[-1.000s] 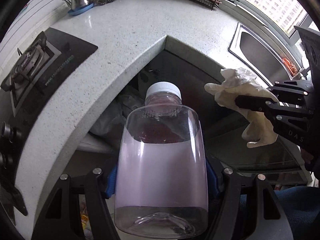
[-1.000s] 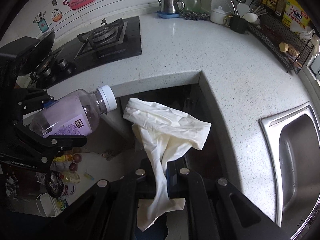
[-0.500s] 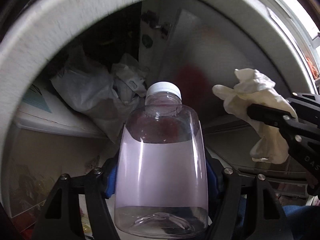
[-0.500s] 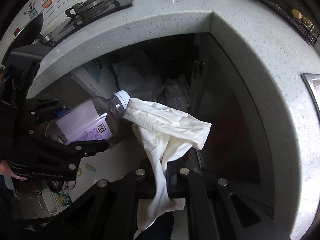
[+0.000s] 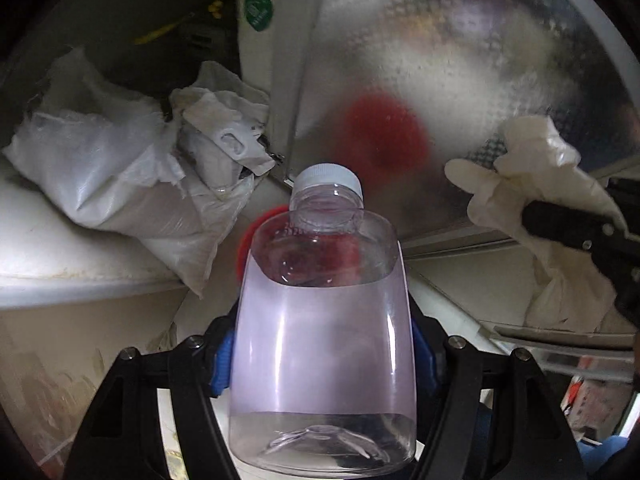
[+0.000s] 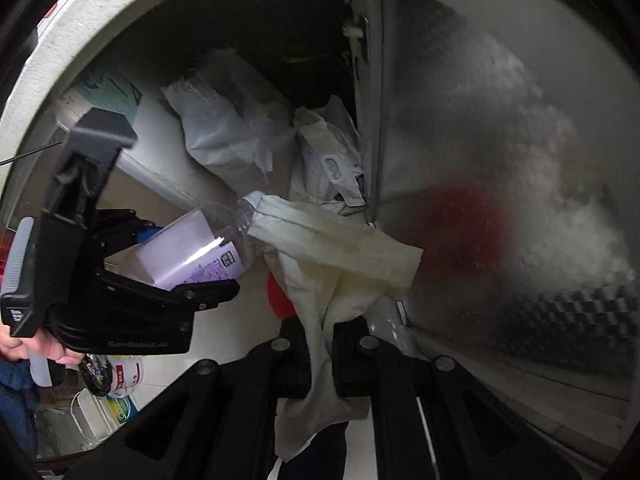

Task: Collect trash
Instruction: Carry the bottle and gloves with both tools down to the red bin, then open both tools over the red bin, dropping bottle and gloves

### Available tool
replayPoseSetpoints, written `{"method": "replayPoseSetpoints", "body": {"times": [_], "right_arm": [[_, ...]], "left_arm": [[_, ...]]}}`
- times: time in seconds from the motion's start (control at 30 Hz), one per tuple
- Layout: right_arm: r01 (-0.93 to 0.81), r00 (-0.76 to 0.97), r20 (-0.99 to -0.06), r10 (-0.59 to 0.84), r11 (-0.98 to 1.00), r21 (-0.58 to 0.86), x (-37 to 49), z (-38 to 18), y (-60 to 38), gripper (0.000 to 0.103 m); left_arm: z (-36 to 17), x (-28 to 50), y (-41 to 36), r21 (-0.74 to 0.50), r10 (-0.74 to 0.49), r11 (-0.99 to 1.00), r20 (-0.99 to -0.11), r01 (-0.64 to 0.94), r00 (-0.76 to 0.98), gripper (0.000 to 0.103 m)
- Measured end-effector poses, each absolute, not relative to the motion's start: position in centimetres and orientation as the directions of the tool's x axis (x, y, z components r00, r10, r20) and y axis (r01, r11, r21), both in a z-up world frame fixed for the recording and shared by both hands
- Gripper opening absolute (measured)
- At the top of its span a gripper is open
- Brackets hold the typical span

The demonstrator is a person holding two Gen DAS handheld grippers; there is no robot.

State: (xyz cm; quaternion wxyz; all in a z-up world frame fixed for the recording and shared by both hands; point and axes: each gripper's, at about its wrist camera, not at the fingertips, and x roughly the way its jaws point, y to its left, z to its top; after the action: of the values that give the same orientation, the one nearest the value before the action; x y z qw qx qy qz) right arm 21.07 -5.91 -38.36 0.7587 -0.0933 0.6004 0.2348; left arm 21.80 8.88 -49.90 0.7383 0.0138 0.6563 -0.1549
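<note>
My left gripper [image 5: 324,344] is shut on a clear plastic bottle [image 5: 324,320] with a white cap and a pale purple label; the bottle also shows in the right wrist view [image 6: 200,256], held by the left gripper [image 6: 160,300]. My right gripper [image 6: 322,356] is shut on a crumpled cream-white glove [image 6: 332,264], which hangs below the fingers. In the left wrist view the glove [image 5: 540,172] is at the right, pinched by the right gripper [image 5: 568,228]. Both grippers are low, under the counter edge, in front of the open cabinet. A red object [image 6: 280,300] lies below, partly hidden.
White plastic bags [image 5: 120,184] are piled inside the dark cabinet under the counter. A frosted metal cabinet door [image 6: 500,160] stands open at the right. The pale counter edge [image 6: 52,48] arches overhead. Bottles and clutter [image 6: 116,380] sit on the floor at the lower left.
Both grippers have moved down and forward, from above the countertop to below its edge, toward the open cabinet. The bottle and the glove stay gripped.
</note>
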Motion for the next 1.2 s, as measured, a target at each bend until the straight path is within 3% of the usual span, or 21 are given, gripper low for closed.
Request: {"method": "replayPoseSetpoints", "body": {"times": [0.33,0.4,0.57,0.63,0.67,1.2], "right_arm": [[-0.435,0.165,-0.951,0.260,0.885,0.166,19.5,-39.0,-7.8,0.005],[-0.433,0.164,-0.952,0.260,0.886,0.168,19.3,-39.0,-8.0,0.005],[-0.434,0.158,-0.952,0.261,0.885,0.170,19.4,-39.4,-8.1,0.005],[-0.440,0.155,-0.953,0.260,0.882,0.169,19.4,-39.4,-8.1,0.005],[-0.441,0.154,-0.954,0.258,0.881,0.168,19.4,-39.4,-8.0,0.005],[-0.542,0.102,-0.957,0.270,0.822,0.174,19.4,-41.2,-4.5,0.005]], "left_arm": [[-51.6,22.1,8.5,-0.170,-0.195,0.945,-0.979,0.279,0.061,0.068],[-51.5,22.2,8.8,-0.190,-0.212,0.944,-0.976,0.269,0.056,0.089],[-50.6,22.2,9.2,-0.207,-0.238,0.941,-0.967,0.267,0.088,0.090],[-50.3,22.1,9.4,-0.190,-0.222,0.946,-0.970,0.263,0.096,0.095],[-50.2,22.1,9.5,-0.187,-0.219,0.948,-0.970,0.259,0.100,0.103],[-48.0,19.0,13.9,-0.141,-0.159,0.983,-0.975,0.118,0.155,0.103]]}}
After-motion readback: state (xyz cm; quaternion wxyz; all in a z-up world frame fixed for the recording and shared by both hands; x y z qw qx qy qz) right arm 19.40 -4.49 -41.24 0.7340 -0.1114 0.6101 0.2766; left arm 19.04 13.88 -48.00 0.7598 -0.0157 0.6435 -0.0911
